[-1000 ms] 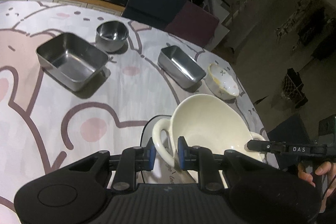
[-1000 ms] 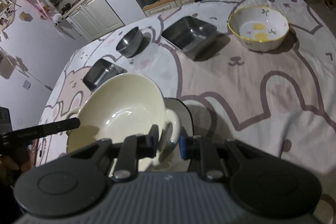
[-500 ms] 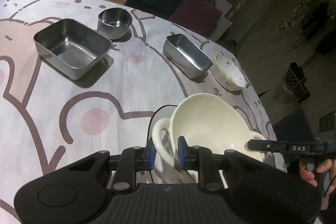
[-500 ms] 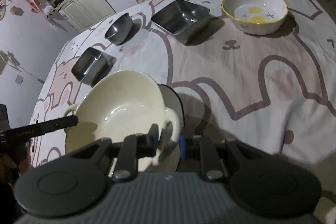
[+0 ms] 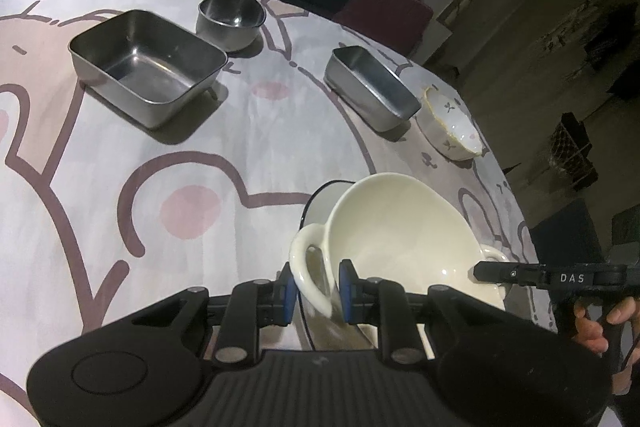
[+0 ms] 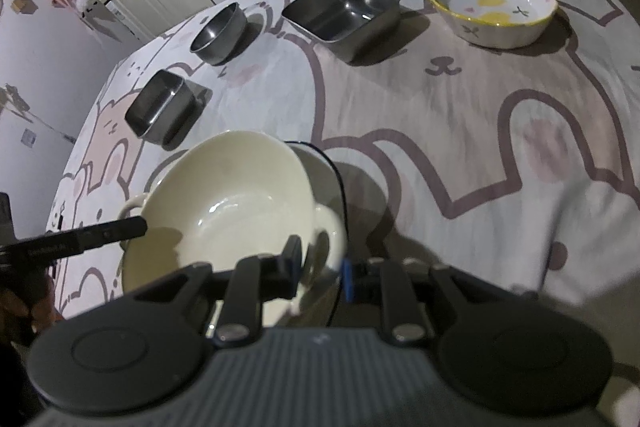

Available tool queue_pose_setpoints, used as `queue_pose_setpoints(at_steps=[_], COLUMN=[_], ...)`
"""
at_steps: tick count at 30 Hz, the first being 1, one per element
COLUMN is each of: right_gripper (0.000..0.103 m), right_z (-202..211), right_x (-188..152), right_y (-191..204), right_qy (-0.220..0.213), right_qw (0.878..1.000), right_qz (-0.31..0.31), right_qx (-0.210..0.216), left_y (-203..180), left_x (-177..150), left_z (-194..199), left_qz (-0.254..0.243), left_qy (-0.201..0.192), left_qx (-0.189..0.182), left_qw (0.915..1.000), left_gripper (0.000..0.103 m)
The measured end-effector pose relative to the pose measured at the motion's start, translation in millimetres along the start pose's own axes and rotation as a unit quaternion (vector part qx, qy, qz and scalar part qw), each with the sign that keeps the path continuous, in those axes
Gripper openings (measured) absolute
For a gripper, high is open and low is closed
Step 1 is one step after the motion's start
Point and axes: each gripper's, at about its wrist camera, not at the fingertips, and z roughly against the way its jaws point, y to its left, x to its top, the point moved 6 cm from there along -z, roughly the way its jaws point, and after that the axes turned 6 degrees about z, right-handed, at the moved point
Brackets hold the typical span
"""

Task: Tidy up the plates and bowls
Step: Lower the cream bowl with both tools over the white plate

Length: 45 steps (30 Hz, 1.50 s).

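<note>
I hold the cream two-handled bowl (image 5: 404,239) with both tongs at once. My left tongs (image 5: 317,287) are clenched on one loop handle, the blue pads either side of it. My right tongs (image 6: 320,263) are clamped on the opposite handle. The bowl is tilted, directly ahead of both tips, above a dark-rimmed white dish (image 5: 320,203) on the cartoon-printed tablecloth (image 5: 160,155); whether the two touch I cannot tell.

Beyond my left tongs, well apart from them, a big steel rectangular tray (image 5: 146,65) sits ahead to the left, with a round steel bowl (image 5: 231,20) just behind it. A narrower steel tray (image 5: 370,91) lies ahead to the right, and a yellow-rimmed patterned bowl (image 5: 452,131) sits just beside that, near the table edge.
</note>
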Motion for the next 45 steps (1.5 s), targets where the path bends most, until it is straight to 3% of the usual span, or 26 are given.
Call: queue_pose_setpoints(at_steps=[45], right_gripper=[0.027], right_z=[-14], right_x=[-1], right_y=[2], right_qy=[0.026], right_qw=[1.000], right_qz=[0.005], right_qx=[-0.009], left_y=[0], left_x=[-1], left_z=[-7], left_qz=[-0.010], left_qy=[0.015], left_qx=[0.020], left_qw=[0.9996], left_gripper=[0.025])
